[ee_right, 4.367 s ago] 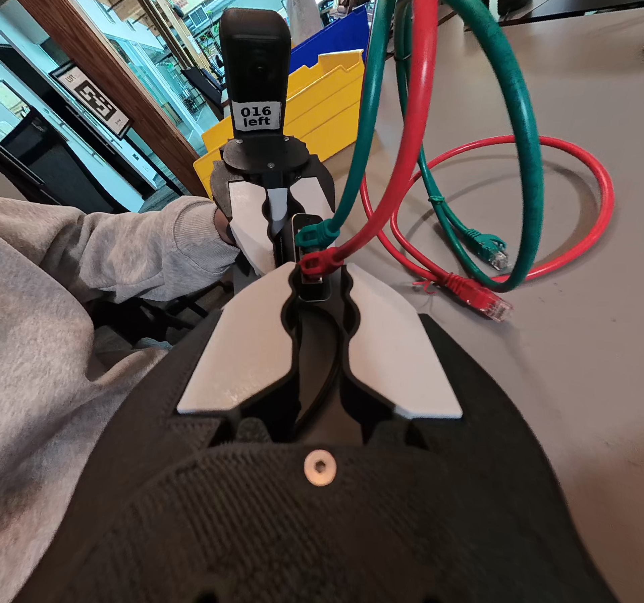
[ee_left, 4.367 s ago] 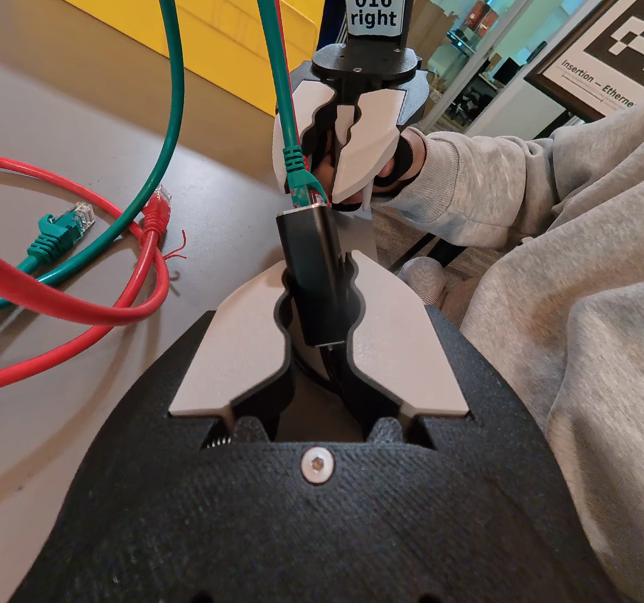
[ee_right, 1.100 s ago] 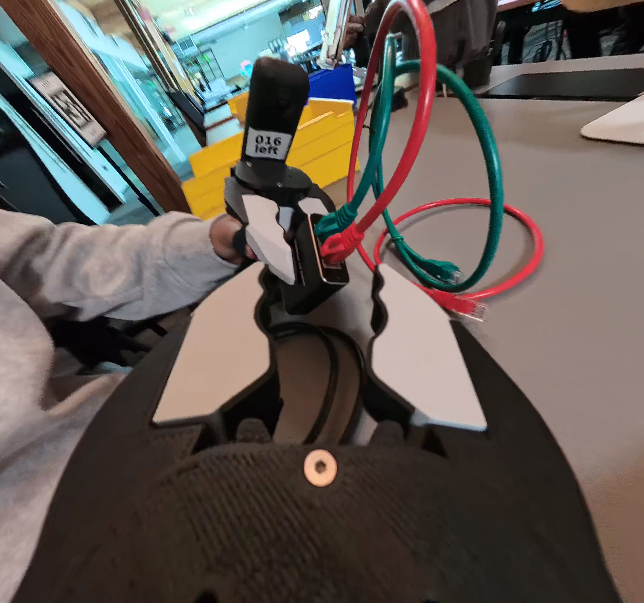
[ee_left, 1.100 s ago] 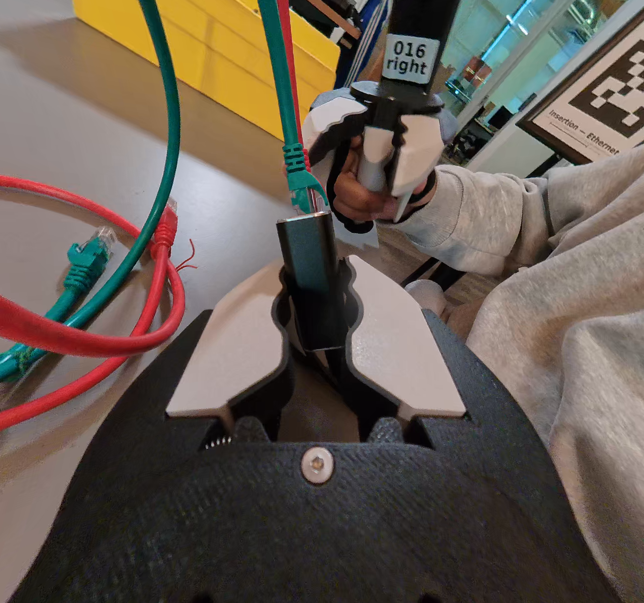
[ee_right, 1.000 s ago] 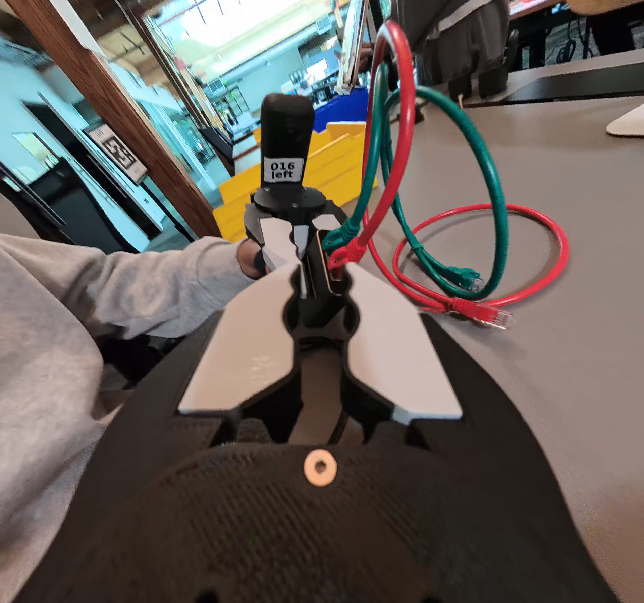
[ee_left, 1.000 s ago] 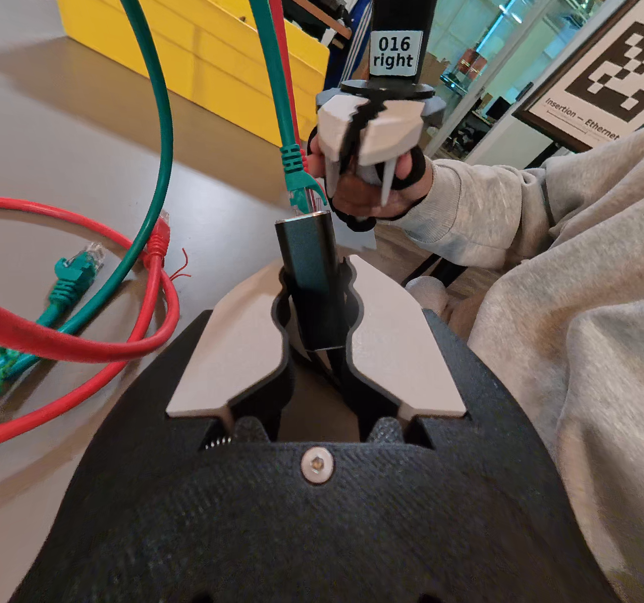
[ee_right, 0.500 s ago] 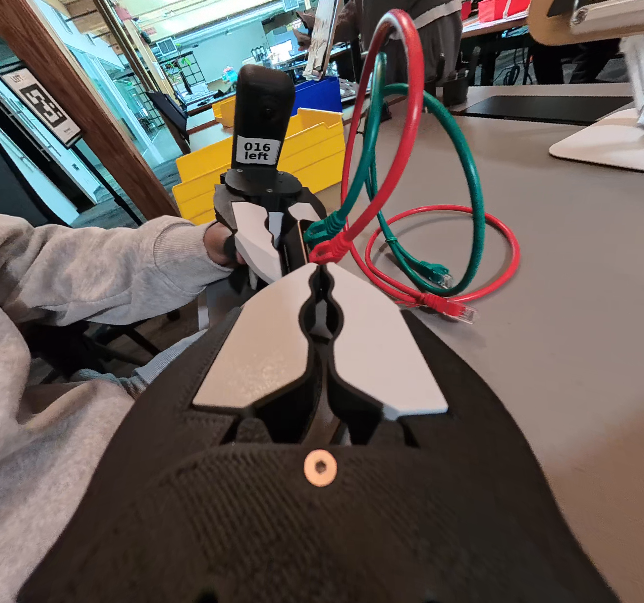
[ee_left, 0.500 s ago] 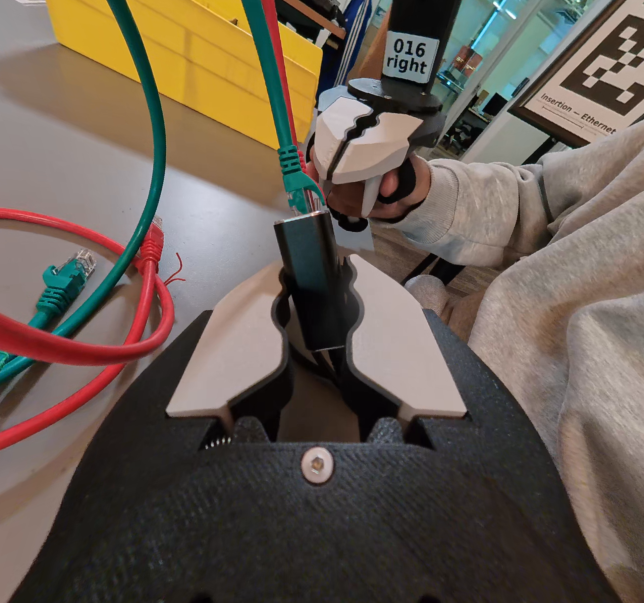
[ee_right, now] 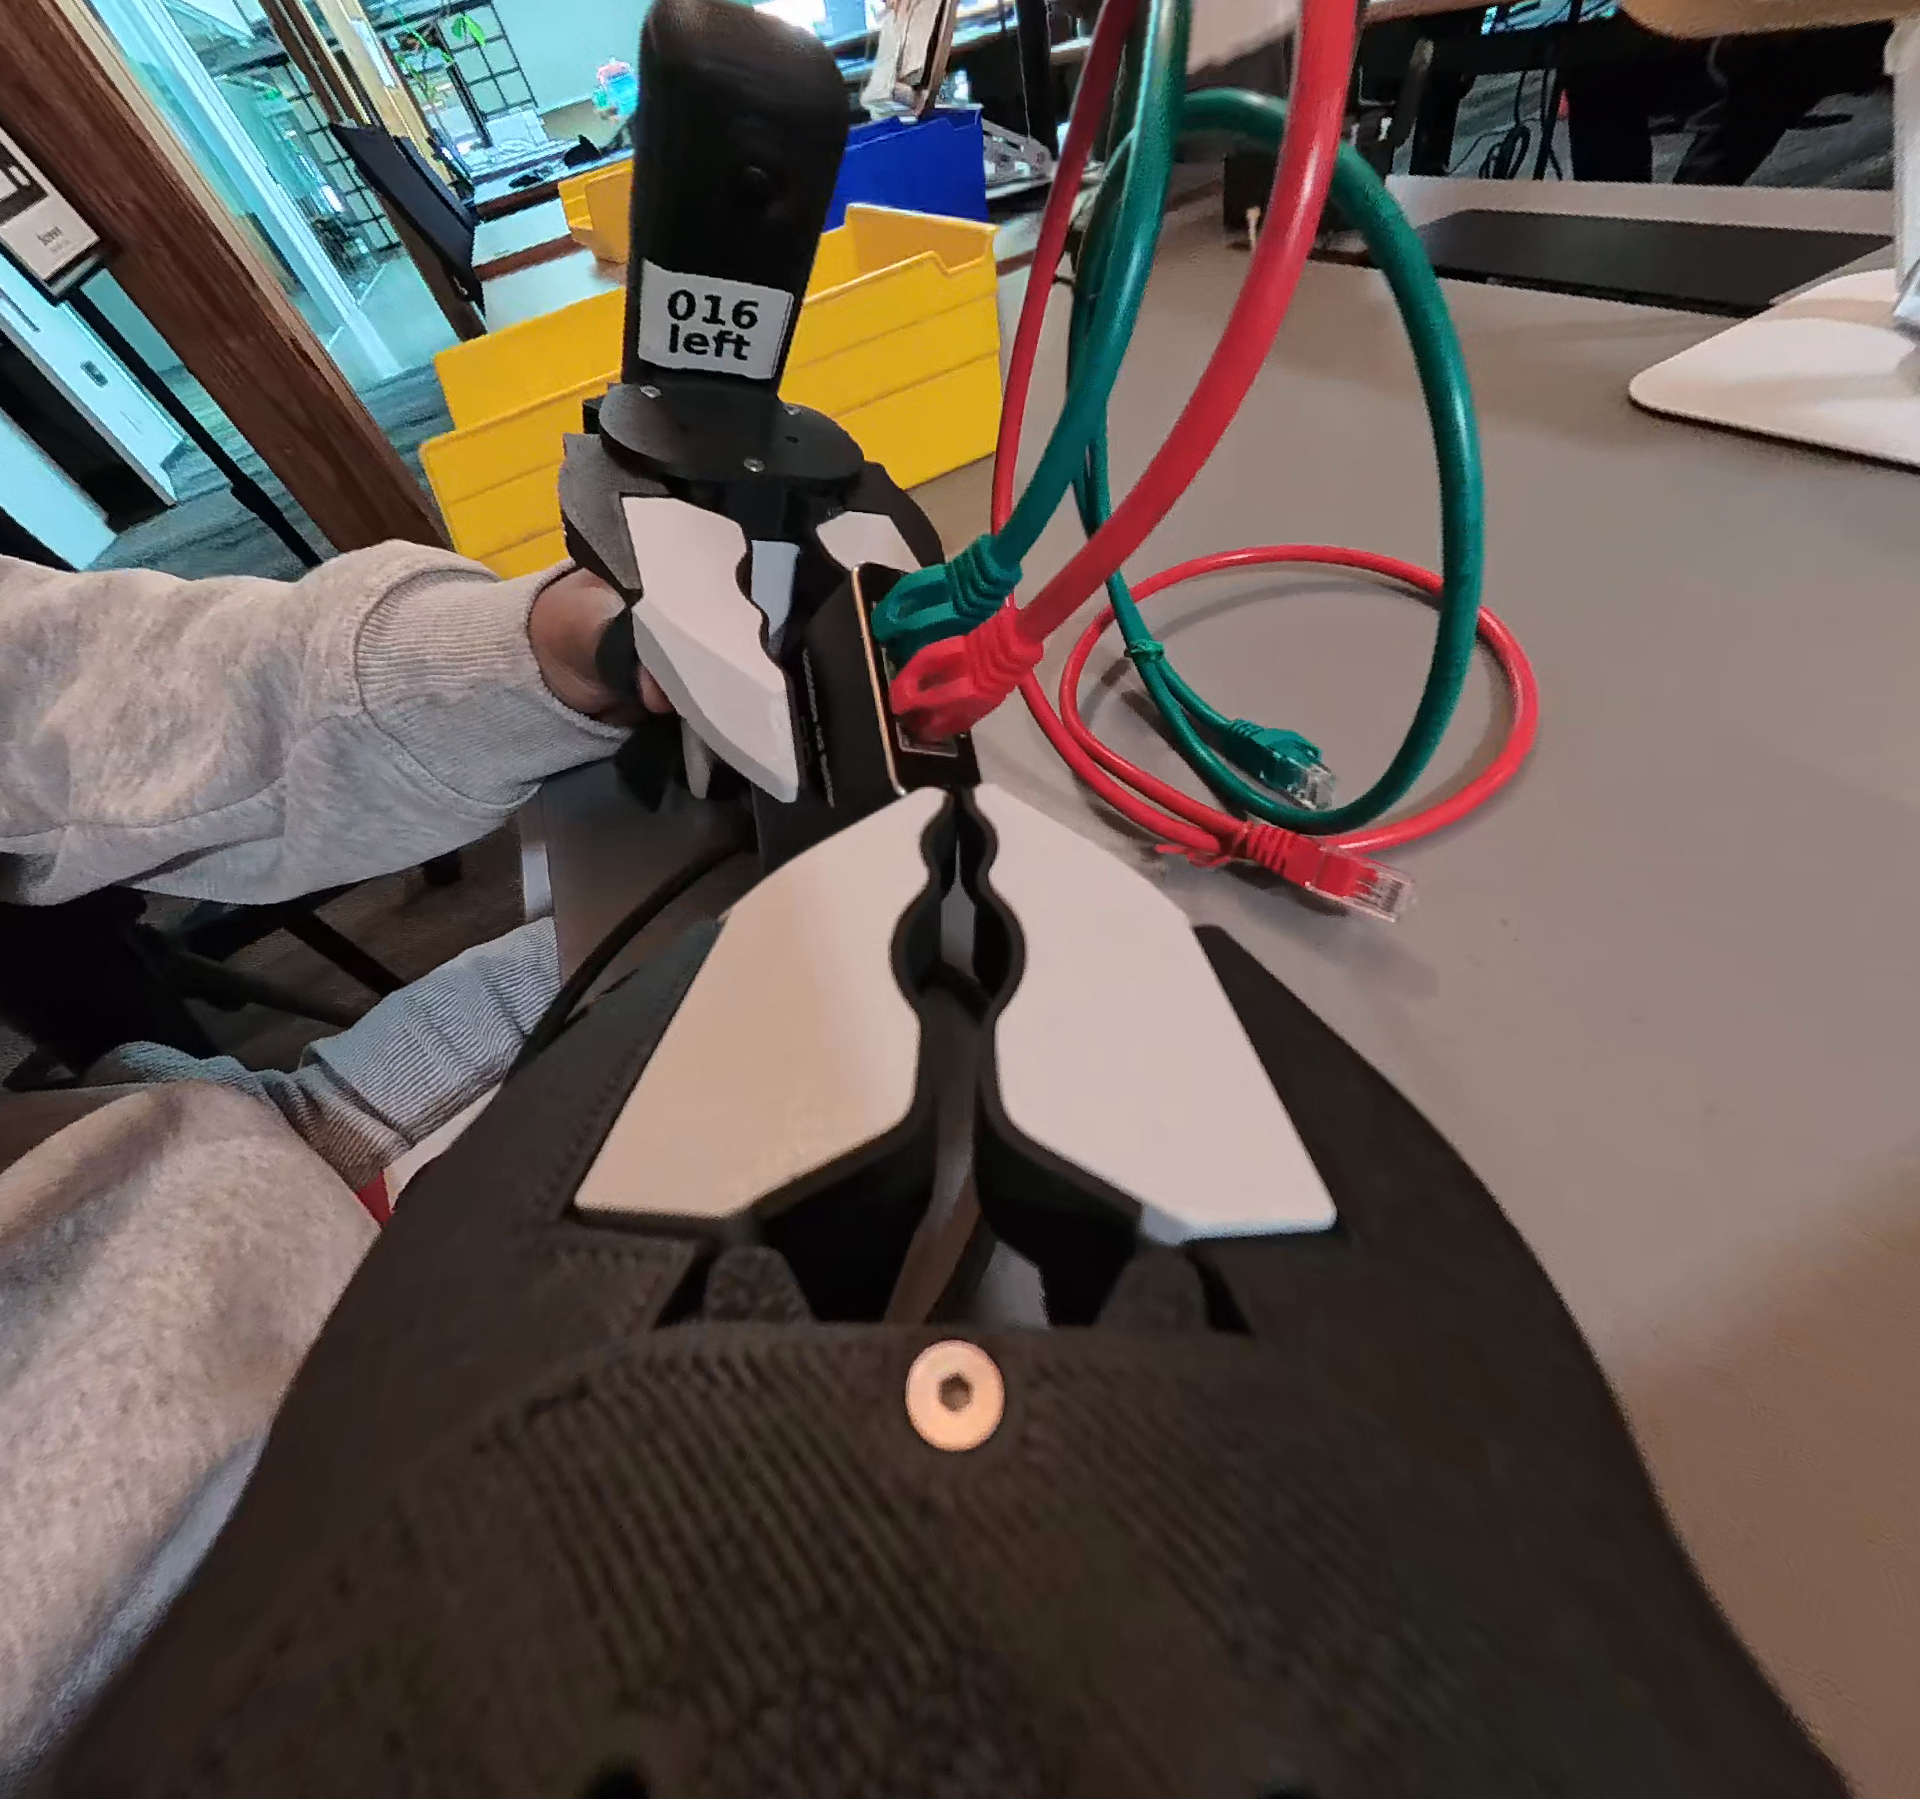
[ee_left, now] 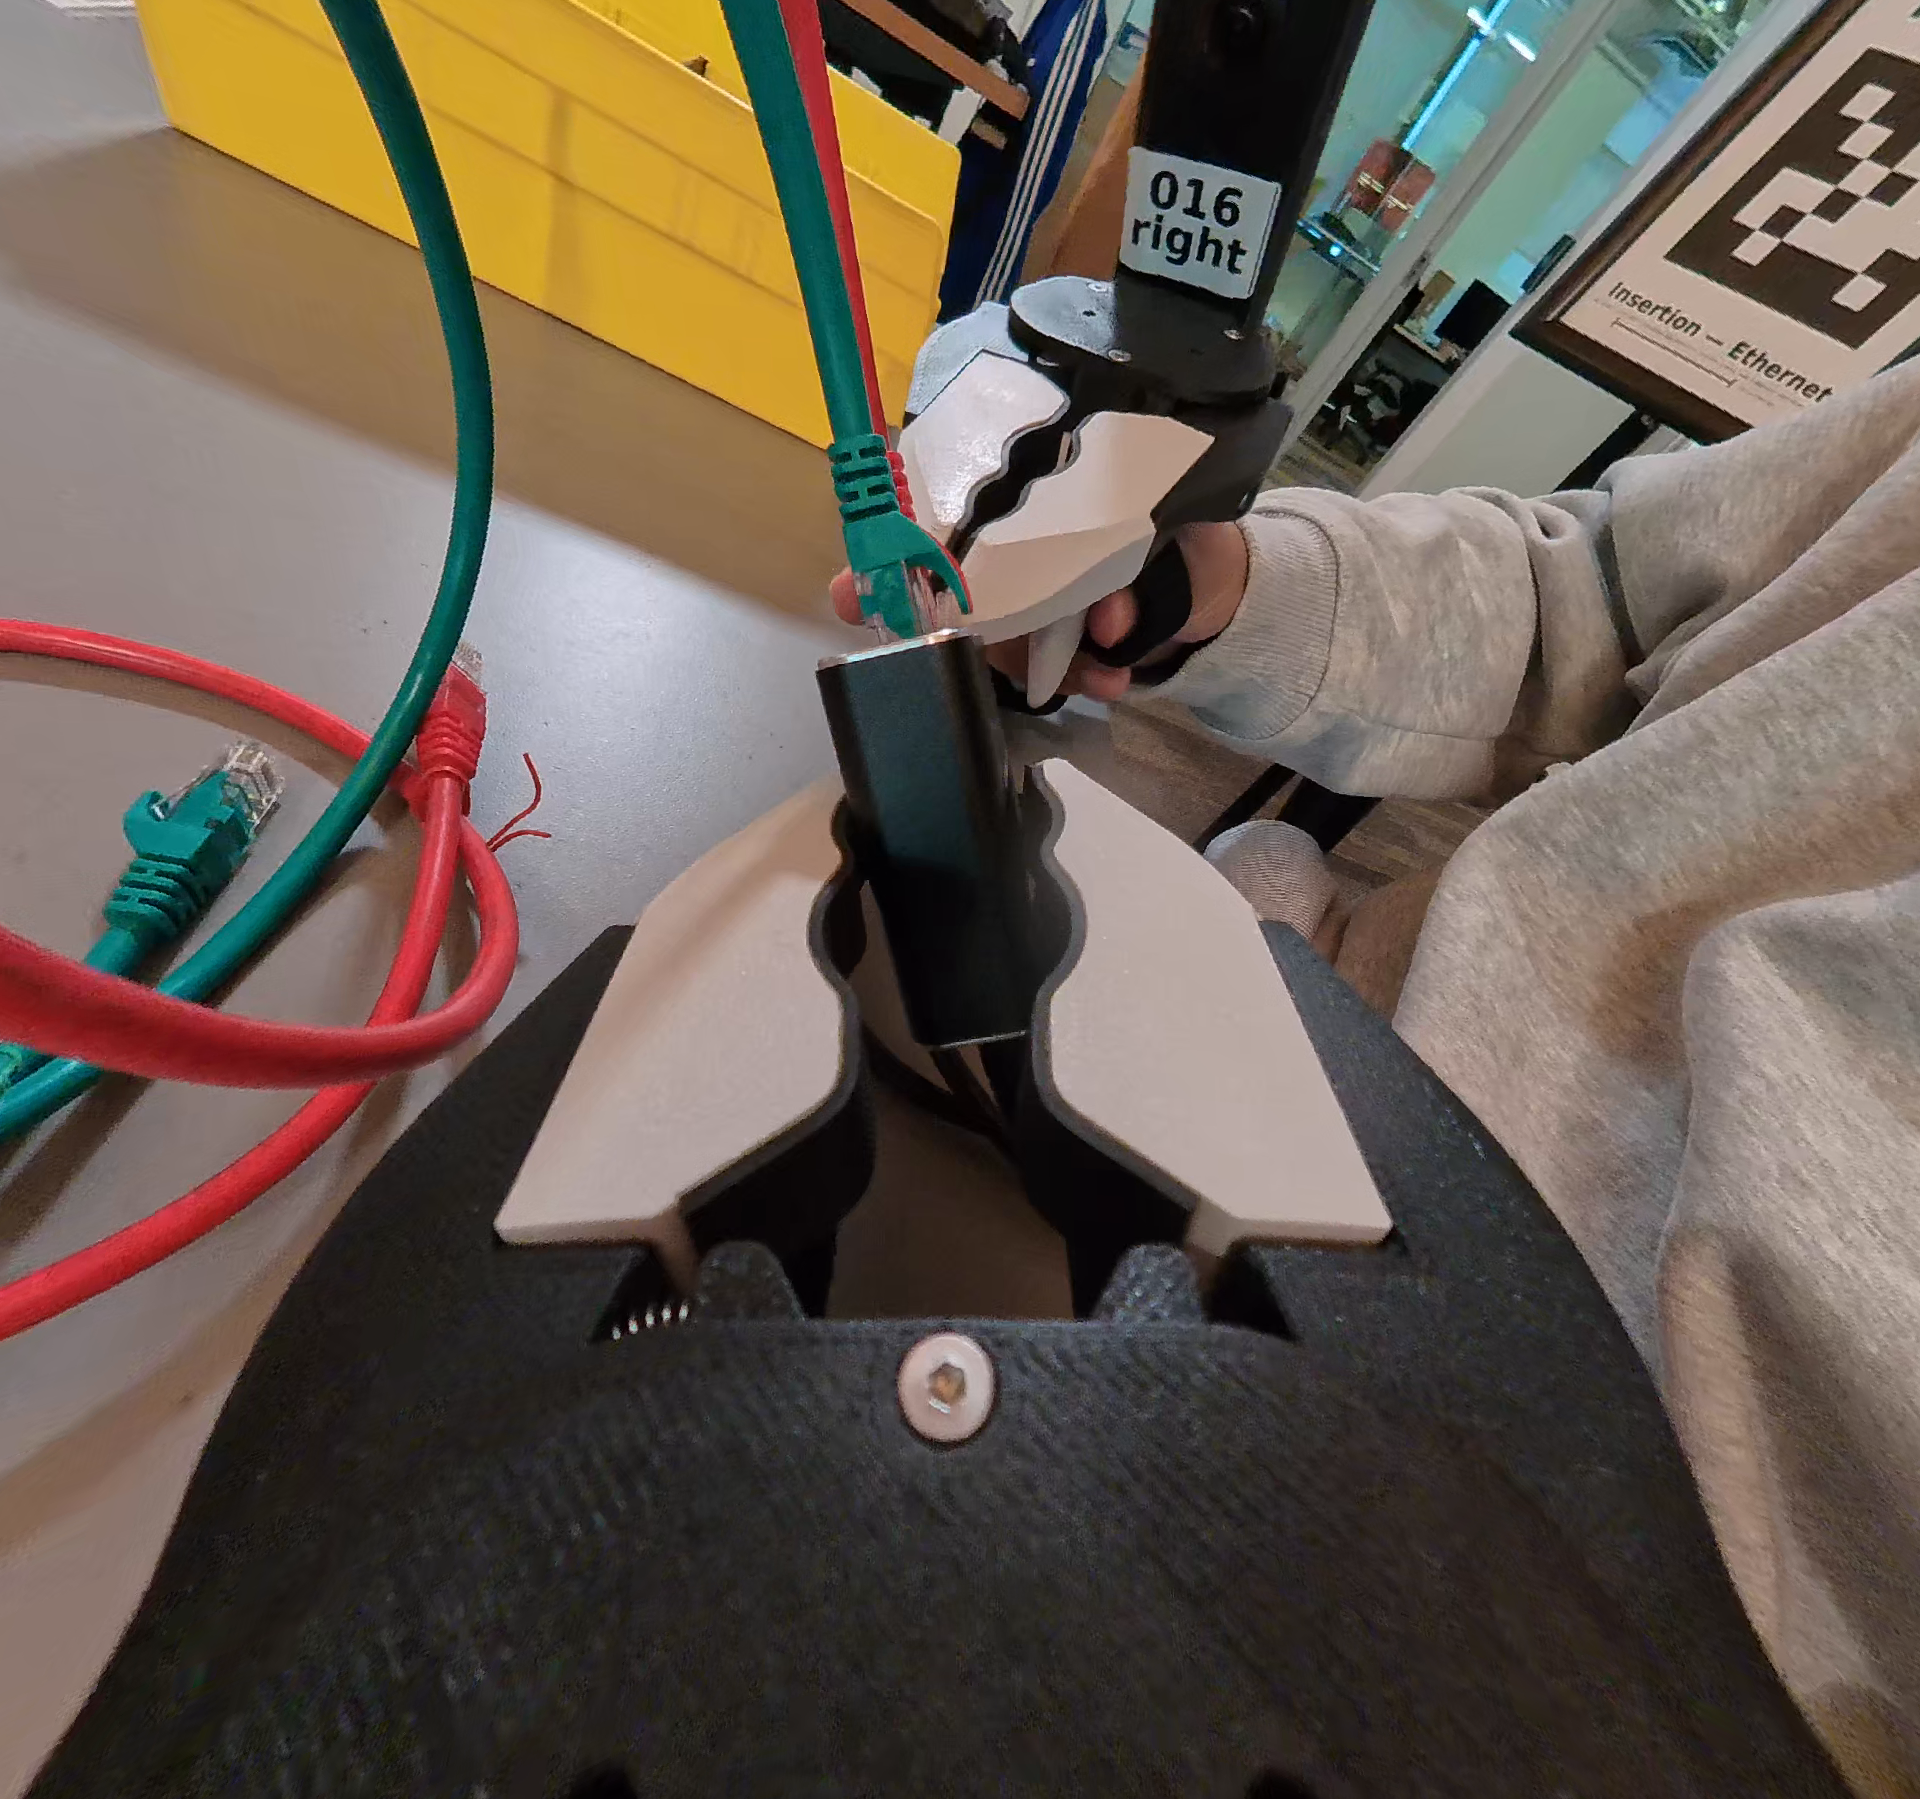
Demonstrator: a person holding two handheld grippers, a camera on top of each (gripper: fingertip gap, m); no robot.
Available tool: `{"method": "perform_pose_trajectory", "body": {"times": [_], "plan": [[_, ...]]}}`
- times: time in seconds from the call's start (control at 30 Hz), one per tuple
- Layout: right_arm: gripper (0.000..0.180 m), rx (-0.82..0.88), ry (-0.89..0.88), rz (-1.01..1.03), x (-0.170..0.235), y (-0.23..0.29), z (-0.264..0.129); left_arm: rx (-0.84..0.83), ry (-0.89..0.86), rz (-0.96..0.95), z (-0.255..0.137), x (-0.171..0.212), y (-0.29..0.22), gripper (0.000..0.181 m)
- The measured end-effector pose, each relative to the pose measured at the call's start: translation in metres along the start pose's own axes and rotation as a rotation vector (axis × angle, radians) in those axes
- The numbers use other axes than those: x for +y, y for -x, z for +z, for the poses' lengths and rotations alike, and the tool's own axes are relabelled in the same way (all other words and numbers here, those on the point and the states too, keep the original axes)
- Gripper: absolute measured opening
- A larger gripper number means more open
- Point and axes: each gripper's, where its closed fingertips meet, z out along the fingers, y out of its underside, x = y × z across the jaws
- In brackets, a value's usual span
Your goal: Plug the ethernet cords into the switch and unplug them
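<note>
The grey-brown surface (ee_left: 260,461) carries a yellow bin (ee_left: 540,139) at its far side and the loose coils of two cords. Largest of the task's things are those cords: a green cord (ee_right: 1444,461) and a red cord (ee_right: 1288,222) rise from the surface in tall loops and arc back down together. Each one's free end lies on the surface, the green plug (ee_right: 1283,752) just beside the red plug (ee_right: 1351,882), both with clear tips.

The switch (ee_left: 925,845) is a small, slim black box with a thin metallic rim around its port face. It is held off the surface near the edge, clamped in the left tongs (ee_left: 940,876), whose white fingers (ee_left: 717,1001) press its two sides. In the right wrist view the green connector (ee_right: 940,596) and the red connector (ee_right: 961,674) both sit in the port face, green above red, each with a ribbed boot.

The right tongs (ee_right: 956,804) are clenched with nothing between them, their tips just beside the lower end of the switch and near the red connector. A grey sleeve (ee_left: 1434,627) covers each arm.
</note>
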Motion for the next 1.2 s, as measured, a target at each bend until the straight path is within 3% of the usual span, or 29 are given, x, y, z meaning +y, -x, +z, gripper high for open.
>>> {"method": "perform_pose_trajectory", "body": {"times": [0.87,1.1,1.2], "plan": [[0.007,-0.023,-0.053,0.021,-0.009,0.017,0.004,-0.005,0.010,-0.004,0.001,0.001,0.000,0.030],[0.032,-0.090,-0.068,0.029,-0.014,0.030,0.003,0.000,-0.003,-0.004,0.000,0.000,0.000,0.030],[0.033,-0.096,-0.070,0.034,-0.014,0.031,0.002,0.005,-0.007,0.001,0.000,-0.001,-0.002,0.030]]}}
